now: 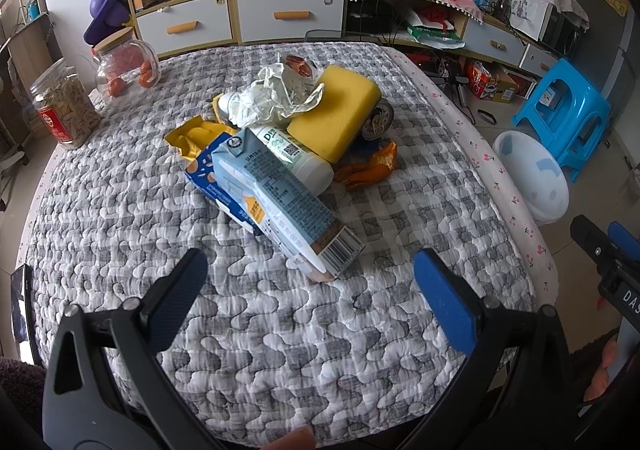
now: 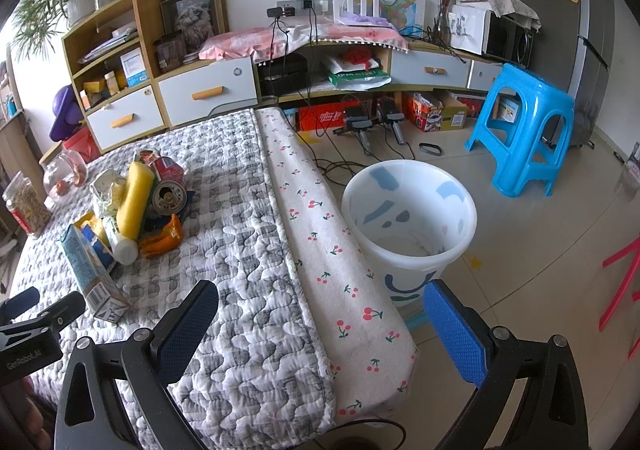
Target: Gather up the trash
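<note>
Nothing collected yet: the white bin point(image 2: 408, 218) beside the desk point(image 1: 280, 350) looks empty, the trash pile point(image 1: 280, 130) lies untouched, and the left gripper point(image 1: 312, 298) and right gripper point(image 2: 320, 326) gape apart, empty.

We saw a grey-and-white quilted cover point(image 1: 280, 330) on the counter, its pattern wavy and checked, edged by a white cloth point(image 2: 332, 250) printed with red cherries. The sponge point(image 1: 340, 110) was bright yellow, the milk carton point(image 1: 272, 194) pale blue with a darker blue top, the peel point(image 1: 372, 168) orange, the crumpled wrapper point(image 1: 276, 94) off-white. The bin point(image 2: 408, 218) was white with blue and grey marks, the stool point(image 2: 524, 130) bright blue. Each tool point(image 1: 308, 298) was black with blue pads point(image 1: 444, 302).
</note>
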Action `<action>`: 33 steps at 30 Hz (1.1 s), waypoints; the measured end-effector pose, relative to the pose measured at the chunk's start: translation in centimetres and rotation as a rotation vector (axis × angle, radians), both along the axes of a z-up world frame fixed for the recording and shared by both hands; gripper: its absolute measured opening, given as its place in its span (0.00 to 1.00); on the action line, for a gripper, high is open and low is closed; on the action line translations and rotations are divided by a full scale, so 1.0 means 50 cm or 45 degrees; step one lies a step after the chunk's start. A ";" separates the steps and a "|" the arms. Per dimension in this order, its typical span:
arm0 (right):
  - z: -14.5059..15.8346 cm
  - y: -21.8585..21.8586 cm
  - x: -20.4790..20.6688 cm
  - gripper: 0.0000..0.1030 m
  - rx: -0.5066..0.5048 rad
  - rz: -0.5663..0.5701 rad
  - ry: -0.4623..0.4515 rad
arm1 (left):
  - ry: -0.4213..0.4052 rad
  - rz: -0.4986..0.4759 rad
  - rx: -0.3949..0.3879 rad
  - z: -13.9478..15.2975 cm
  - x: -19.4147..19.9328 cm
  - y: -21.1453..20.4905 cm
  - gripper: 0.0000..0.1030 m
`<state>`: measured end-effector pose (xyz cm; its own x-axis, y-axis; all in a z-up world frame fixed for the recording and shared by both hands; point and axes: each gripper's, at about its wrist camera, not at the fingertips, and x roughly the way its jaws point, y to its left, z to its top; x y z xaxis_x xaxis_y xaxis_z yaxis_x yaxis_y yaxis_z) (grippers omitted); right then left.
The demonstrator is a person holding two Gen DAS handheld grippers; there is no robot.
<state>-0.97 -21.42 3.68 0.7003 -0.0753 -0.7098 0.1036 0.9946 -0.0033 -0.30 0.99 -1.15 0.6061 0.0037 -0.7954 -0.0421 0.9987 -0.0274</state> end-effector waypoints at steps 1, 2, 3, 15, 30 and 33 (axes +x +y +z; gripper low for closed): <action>0.000 -0.001 0.000 1.00 -0.001 0.001 0.000 | -0.001 0.000 0.001 0.000 -0.002 0.001 0.99; 0.000 0.000 0.000 1.00 -0.001 0.001 -0.001 | -0.001 0.000 0.000 -0.001 -0.003 0.002 0.99; 0.000 -0.001 0.001 1.00 0.001 0.001 -0.001 | 0.000 0.000 0.000 0.000 0.001 -0.003 0.99; -0.002 0.000 0.000 1.00 0.002 0.001 0.002 | 0.002 -0.001 0.000 0.000 0.001 -0.003 0.99; 0.010 0.004 -0.002 1.00 0.038 0.036 -0.008 | 0.073 -0.064 -0.057 0.008 0.026 0.020 0.99; 0.018 0.006 0.007 1.00 0.054 0.058 0.002 | 0.115 -0.068 -0.070 0.013 0.046 0.036 0.99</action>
